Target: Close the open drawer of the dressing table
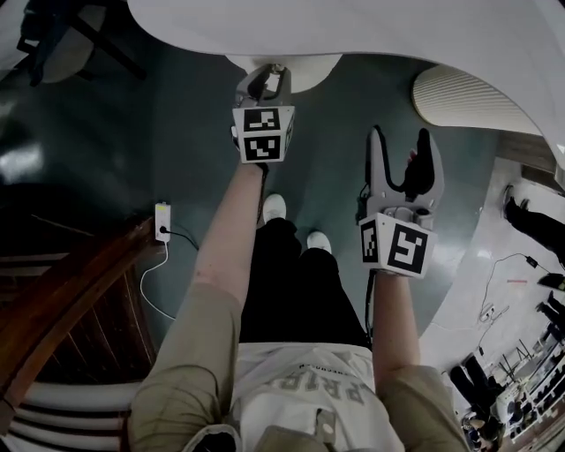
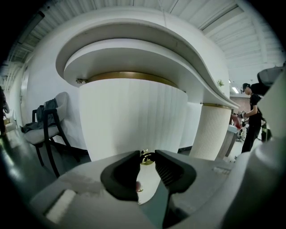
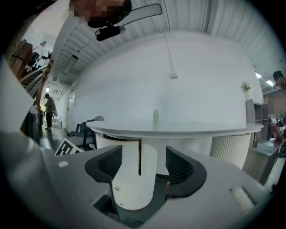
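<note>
Here my left hand-held gripper pinches the half-hidden gold knob; my right hand-held gripper gapes empty above dark floor.

dark glossy floor; plain white wall; ribbed ceiling; black chair by wall; wooden staircase.

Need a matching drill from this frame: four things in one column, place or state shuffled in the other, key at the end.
Things
1. left gripper
2. right gripper
3. chair
4. small bottle

Place or state
A. standing on the tabletop
B. jaws apart, nothing between them
C. closed on the gold knob
D. dark-framed, beside the dressing table

Pairs: 1-C, 2-B, 3-D, 4-A
</note>
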The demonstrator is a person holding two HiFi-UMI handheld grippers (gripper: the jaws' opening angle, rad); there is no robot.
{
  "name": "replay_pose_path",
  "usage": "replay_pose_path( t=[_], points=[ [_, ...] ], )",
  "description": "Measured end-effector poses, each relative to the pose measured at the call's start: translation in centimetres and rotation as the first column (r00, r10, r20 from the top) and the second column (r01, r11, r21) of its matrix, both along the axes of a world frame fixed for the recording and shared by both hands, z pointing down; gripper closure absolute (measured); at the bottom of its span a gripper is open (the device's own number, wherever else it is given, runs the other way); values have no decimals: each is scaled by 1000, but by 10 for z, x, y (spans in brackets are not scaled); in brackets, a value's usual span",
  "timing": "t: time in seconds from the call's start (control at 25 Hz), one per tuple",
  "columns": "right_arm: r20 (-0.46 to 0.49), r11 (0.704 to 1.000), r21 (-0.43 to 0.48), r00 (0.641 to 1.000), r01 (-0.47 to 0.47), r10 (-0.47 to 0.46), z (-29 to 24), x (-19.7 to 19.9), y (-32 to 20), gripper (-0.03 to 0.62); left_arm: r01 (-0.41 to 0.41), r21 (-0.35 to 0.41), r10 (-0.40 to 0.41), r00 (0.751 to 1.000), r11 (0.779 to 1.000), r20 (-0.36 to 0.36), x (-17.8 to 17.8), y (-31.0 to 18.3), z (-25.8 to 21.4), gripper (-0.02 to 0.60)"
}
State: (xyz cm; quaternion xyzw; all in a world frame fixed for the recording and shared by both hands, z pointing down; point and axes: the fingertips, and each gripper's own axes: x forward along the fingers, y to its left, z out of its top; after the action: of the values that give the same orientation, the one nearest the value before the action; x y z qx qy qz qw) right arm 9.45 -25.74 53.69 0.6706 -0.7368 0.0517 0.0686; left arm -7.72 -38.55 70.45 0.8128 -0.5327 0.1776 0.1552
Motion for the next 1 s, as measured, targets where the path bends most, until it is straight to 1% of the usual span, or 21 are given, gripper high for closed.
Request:
replay_pose_path(
  t=[0.2, 0.4, 1.0],
  points=[
    [-3, 1000, 6, 1000, -5, 5, 1, 4, 1, 284, -6, 15, 6, 1000, 1000, -13, 3, -6, -4, 460],
    [0, 1000, 10, 1000, -9, 9, 3, 11, -1, 284, -6, 18, 6, 1000, 1000, -11, 7, -13, -5, 460],
    [0, 1000, 10, 1000, -4, 4, 10, 17, -7, 284, -14, 22, 14, 1000, 1000, -10, 7, -26, -5, 460]
  ],
)
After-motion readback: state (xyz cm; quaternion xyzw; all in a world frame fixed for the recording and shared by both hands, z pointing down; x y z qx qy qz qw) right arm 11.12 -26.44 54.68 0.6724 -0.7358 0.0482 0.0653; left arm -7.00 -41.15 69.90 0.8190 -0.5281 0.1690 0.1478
